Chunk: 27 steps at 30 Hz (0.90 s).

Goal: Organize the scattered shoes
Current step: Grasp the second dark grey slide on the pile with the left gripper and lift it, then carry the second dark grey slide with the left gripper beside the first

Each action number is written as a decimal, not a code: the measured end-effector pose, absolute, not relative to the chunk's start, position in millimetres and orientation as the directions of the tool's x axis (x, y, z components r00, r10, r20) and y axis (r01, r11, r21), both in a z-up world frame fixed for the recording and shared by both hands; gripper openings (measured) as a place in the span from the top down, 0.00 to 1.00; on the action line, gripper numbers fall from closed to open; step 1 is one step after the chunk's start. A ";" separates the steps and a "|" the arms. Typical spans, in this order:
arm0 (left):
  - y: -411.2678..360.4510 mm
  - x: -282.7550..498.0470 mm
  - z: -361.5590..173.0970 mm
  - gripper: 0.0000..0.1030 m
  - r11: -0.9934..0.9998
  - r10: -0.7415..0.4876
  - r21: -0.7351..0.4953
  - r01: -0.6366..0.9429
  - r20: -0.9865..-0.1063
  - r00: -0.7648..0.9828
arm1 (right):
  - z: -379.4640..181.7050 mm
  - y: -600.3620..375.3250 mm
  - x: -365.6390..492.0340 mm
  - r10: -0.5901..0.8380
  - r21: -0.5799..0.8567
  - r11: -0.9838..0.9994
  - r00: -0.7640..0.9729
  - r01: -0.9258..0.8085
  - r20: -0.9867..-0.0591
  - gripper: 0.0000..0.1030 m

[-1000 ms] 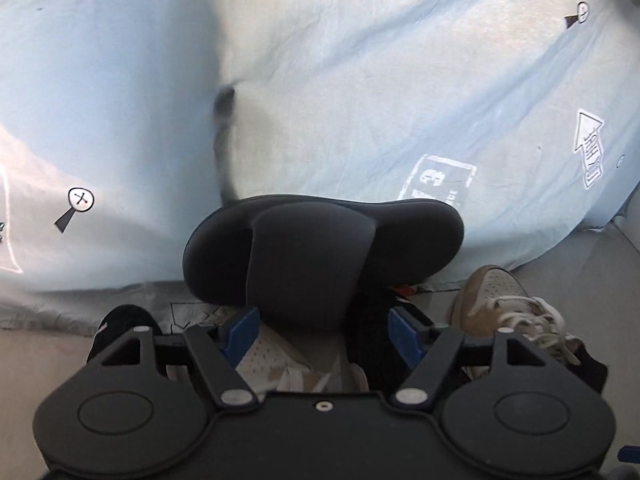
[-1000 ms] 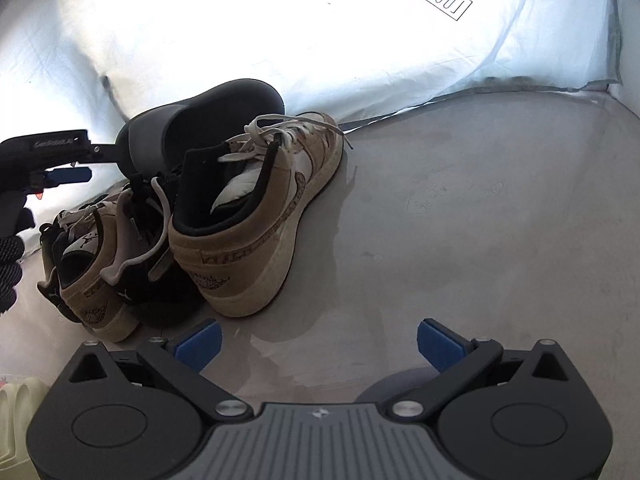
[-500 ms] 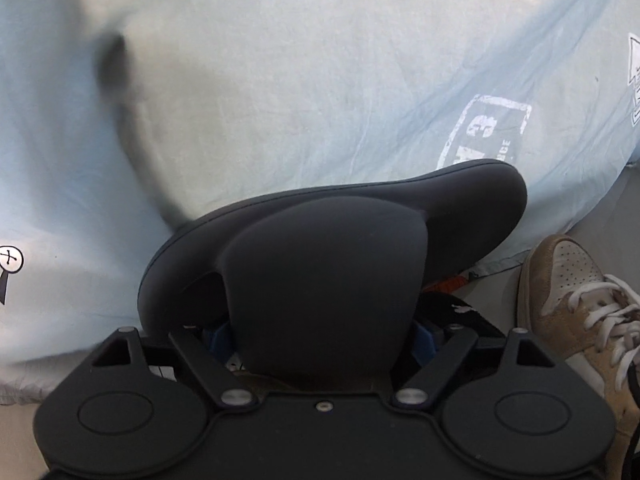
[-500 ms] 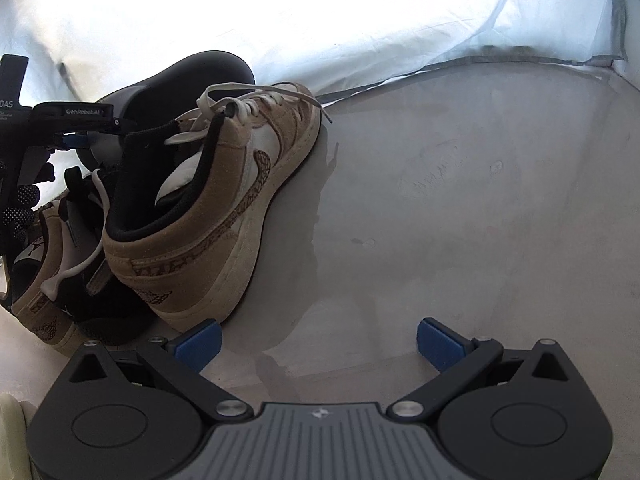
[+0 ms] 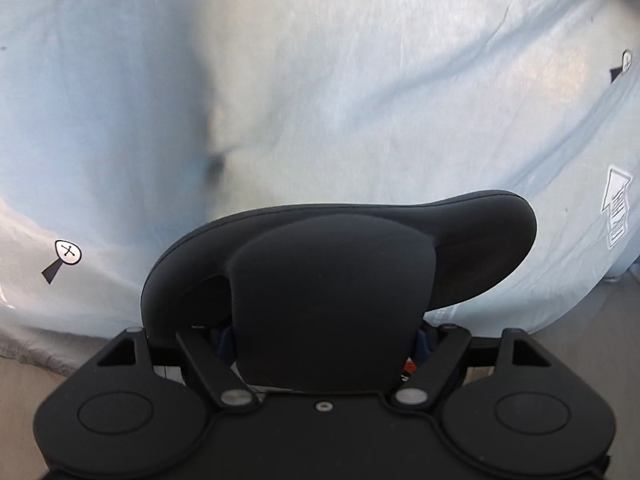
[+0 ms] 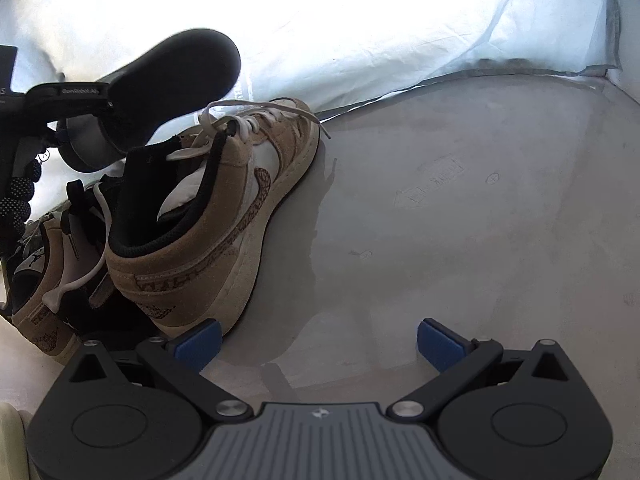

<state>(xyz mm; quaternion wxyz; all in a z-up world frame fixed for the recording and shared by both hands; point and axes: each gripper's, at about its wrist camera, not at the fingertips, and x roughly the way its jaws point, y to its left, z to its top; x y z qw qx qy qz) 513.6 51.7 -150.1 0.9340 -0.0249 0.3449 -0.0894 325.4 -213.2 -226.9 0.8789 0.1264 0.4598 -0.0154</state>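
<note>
- Black slide sandal (image 5: 336,280), clamped across its strap by the closing left claw (image 5: 324,340), held up in front of pale blue sheeting (image 5: 320,80).
- Right claw (image 6: 318,342) spread, empty, above grey floor (image 6: 460,220).
- Tan high-top sneaker (image 6: 224,220) stands on the floor beside it; a second tan sneaker (image 6: 44,300) lies farther left.

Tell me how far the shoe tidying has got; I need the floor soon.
Done: two tan suede sneakers stand side by side by the pale blue sheet. In hand: the left gripper, jaws closing, holds a black rubber slide sandal off the floor. Left: setting it down; the right gripper is open, empty.
</note>
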 end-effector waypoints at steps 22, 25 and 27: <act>75.4 152.7 -165.3 0.23 0.927 -0.342 -0.373 -0.045 -0.888 0.307 | -136.8 -221.6 183.0 0.061 0.218 0.966 0.696 0.140 -0.716 0.00; 66.4 135.4 -169.6 0.23 0.932 -0.342 -0.361 -0.031 -0.905 0.251 | -136.7 -214.5 153.9 0.064 0.213 0.968 0.684 0.135 -0.727 0.00; 66.6 128.8 -173.3 0.23 0.927 -0.352 -0.372 -0.053 -0.908 0.226 | -136.5 -210.3 135.4 0.075 0.222 0.966 0.676 0.133 -0.733 0.00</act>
